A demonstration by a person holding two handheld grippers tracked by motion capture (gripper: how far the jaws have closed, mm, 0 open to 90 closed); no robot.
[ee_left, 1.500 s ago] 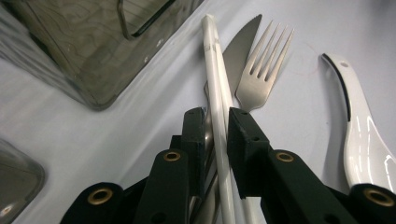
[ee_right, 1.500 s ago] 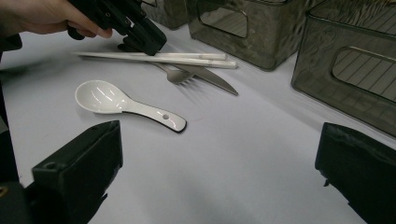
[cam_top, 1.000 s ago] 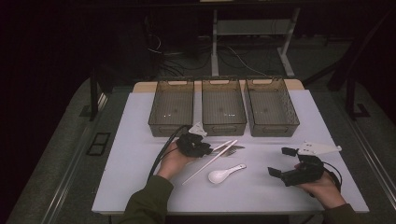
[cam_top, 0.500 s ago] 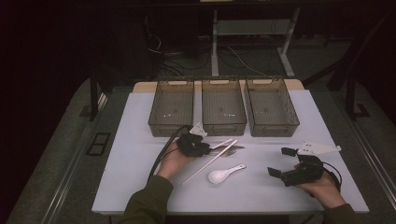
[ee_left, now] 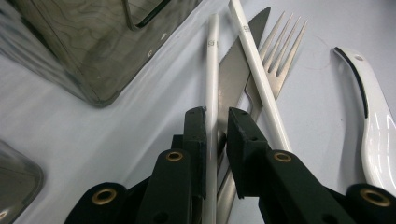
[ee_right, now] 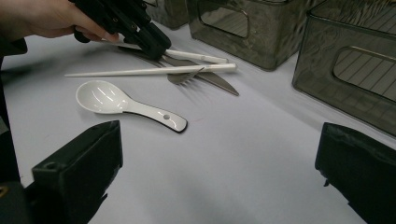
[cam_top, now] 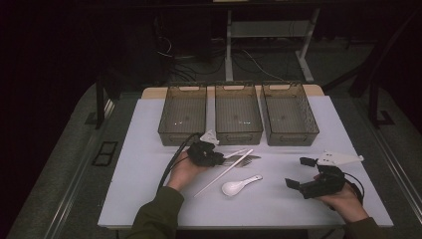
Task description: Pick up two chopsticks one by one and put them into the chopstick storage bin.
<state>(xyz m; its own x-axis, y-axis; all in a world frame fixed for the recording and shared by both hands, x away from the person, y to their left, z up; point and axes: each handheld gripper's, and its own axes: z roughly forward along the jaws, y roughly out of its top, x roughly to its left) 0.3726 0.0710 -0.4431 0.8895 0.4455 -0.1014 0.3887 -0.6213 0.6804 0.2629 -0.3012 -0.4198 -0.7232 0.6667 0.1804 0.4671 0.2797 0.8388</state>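
Looking down from the high view: left gripper (cam_top: 215, 158) sits on the cutlery pile just below the middle bin (cam_top: 238, 114); right gripper (cam_top: 302, 173) rests well apart, jaws wide, holding nothing. Left gripper view: jaws have just been closing and now pinch one white chopstick (ee_left: 212, 88); knife (ee_left: 236, 70), fork (ee_left: 275, 60), second chopstick (ee_left: 259, 74) alongside. Right gripper view: spoon (ee_right: 122, 103) lies near, apart from the pile.

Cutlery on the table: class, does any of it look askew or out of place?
Yes. The two chopsticks are not paired: one lies slantwise across the fork and knife, the other sits between the left gripper fingers. The spoon lies apart. All three bins are empty.
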